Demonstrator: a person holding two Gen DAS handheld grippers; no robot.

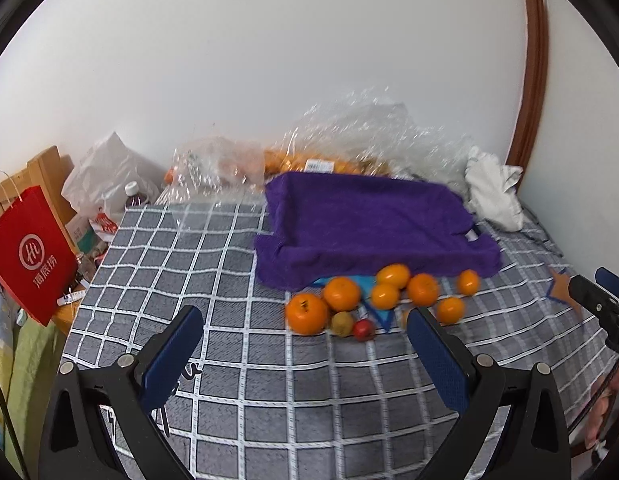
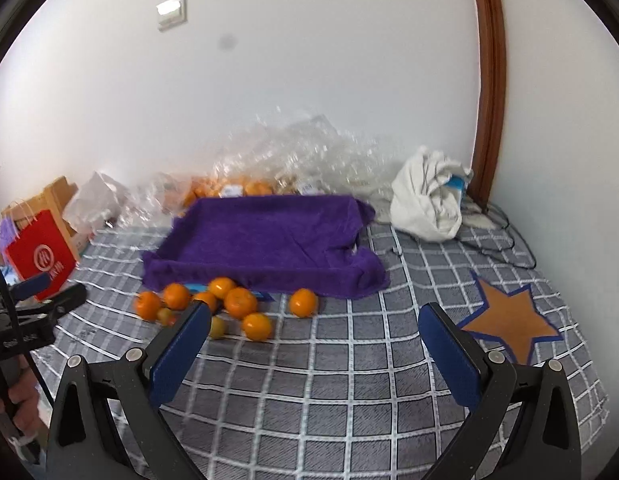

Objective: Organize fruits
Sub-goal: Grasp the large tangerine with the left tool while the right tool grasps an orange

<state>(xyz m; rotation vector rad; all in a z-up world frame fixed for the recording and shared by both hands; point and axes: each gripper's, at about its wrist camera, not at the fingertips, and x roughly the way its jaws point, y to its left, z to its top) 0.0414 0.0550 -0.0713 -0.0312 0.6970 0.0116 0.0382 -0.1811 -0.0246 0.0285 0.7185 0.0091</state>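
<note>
Meanwhile oranges (image 1: 383, 294) crowd purple towel (image 1: 369, 224) front edge; both jaws spread.

A bed (image 1: 213, 264) covered in a grey sheet with a white grid carries a purple towel (image 1: 369, 224) near the wall, with a cluster of oranges (image 1: 341, 293) and a few smaller fruits just in front of its near edge. Crumpled clear plastic bags (image 2: 293, 152) and a bundled white cloth (image 2: 427, 200) lie behind it; an orange star (image 2: 509, 316) marks the sheet.
</note>
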